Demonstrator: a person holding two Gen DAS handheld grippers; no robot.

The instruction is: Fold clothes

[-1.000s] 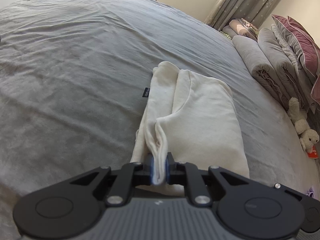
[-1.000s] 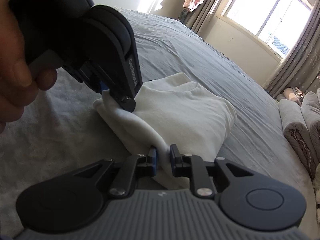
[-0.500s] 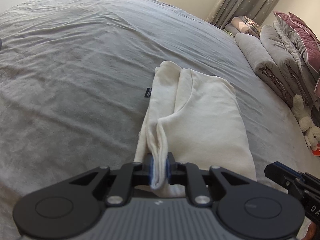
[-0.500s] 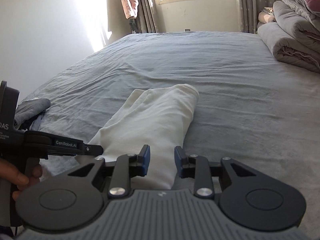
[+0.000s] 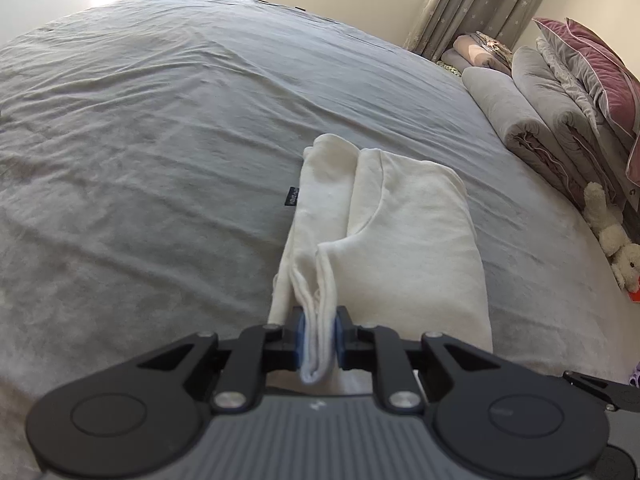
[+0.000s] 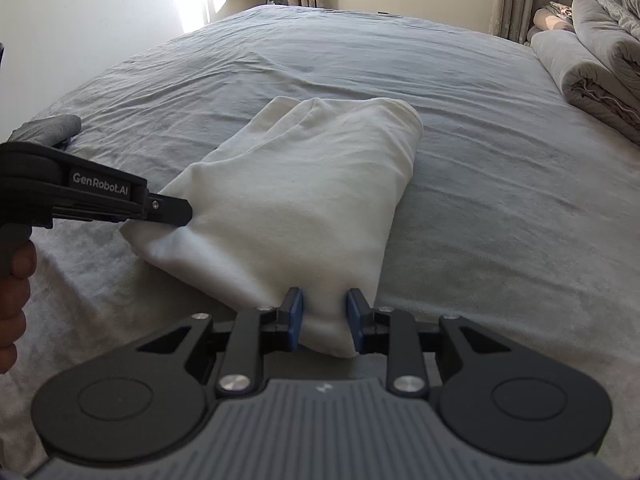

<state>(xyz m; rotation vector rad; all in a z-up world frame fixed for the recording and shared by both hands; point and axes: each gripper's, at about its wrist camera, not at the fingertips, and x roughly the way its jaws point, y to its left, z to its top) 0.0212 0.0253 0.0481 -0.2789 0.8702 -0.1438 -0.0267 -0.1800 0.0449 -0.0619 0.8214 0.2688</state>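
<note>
Only right wrist view shows hand, left gripper on garment.

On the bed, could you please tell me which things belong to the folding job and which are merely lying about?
Belongs to the job:
- cream garment
- left tool, shut on the cream garment's edge
- right tool, open around a corner
- grey bed sheet

Lying about:
- rolled grey quilts
- maroon pillow
- plush toy
- curtains

A grey-sheeted bed carries a folded cream garment and rolled quilts.
</note>
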